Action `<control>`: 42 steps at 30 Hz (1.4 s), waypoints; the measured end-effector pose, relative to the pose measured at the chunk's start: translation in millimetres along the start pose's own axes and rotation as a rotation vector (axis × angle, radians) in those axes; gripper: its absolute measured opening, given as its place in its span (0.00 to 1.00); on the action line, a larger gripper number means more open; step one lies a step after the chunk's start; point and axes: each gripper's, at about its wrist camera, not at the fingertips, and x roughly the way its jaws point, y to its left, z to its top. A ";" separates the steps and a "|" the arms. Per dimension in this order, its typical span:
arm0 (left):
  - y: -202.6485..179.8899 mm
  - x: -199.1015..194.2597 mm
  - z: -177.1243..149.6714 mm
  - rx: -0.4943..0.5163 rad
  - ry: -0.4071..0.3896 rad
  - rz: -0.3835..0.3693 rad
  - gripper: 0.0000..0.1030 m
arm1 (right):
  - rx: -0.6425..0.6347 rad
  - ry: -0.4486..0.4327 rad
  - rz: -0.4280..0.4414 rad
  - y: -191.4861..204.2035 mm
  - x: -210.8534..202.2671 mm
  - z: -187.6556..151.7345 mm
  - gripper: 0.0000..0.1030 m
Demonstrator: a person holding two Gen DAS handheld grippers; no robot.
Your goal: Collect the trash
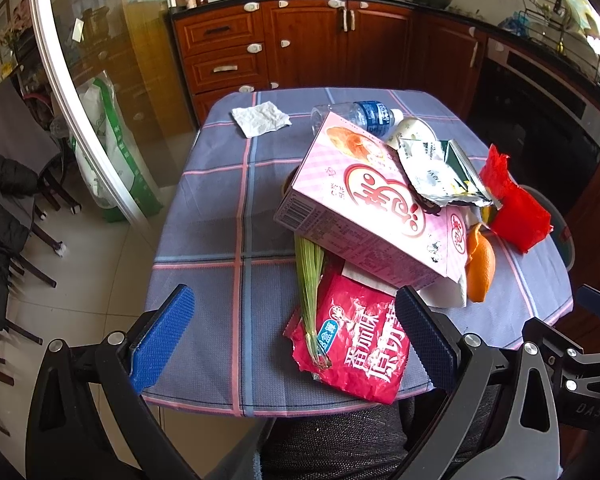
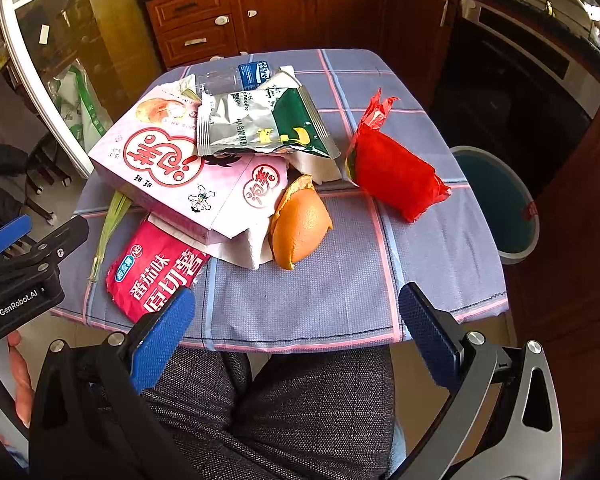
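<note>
a: checked blue-and-pink cloth covers the small table (image 2: 340, 288) in a kitchen, where a seated person holds two grippers at the near edge. the trash sits heaped in the middle: a pink box (image 2: 168, 176) tilted over a red snack bag (image 2: 156, 276), a green stalk (image 1: 309, 276) under the box's corner, a silver-and-green wrapper (image 2: 256, 124) on top, an orange peel (image 2: 298, 226) against the paper towel (image 2: 252, 248).

b: and the grippers themselves?

a: the left gripper (image 1: 296, 336) hangs above the snack bag with its blue pads spread wide, holding nothing. the right gripper (image 2: 296, 324) is just as wide apart and empty, over bare cloth near the peel.

b: where does it all go?

a: a teal bin (image 2: 496, 200) stands on the floor off the table's right side, partly hidden by the edge. a red wrapper (image 2: 396, 176) lies nearest it, apart from the heap.

b: what could go wrong?

a: in my judgement, the heap. the box rests on the bag and the towel, so pulling the bag out first would likely tip the box and send the wrapper sliding. the bottle (image 1: 364, 114) behind lies on its side and could roll if nudged. the bag also overhangs the near edge and could slip to the floor. a loose napkin (image 1: 260, 118) at the far corner is easy to overlook.
</note>
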 end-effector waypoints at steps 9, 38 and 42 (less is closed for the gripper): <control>-0.3 1.8 -0.8 0.003 0.003 -0.001 0.97 | -0.004 0.009 0.000 0.8 2.9 -0.5 0.95; -90.8 38.3 66.7 0.500 -0.011 -0.178 0.97 | -0.091 0.054 0.064 -77.6 77.1 111.8 0.78; -110.1 45.2 69.8 0.557 0.013 -0.200 0.97 | -0.129 0.084 0.059 -75.2 94.6 119.2 0.70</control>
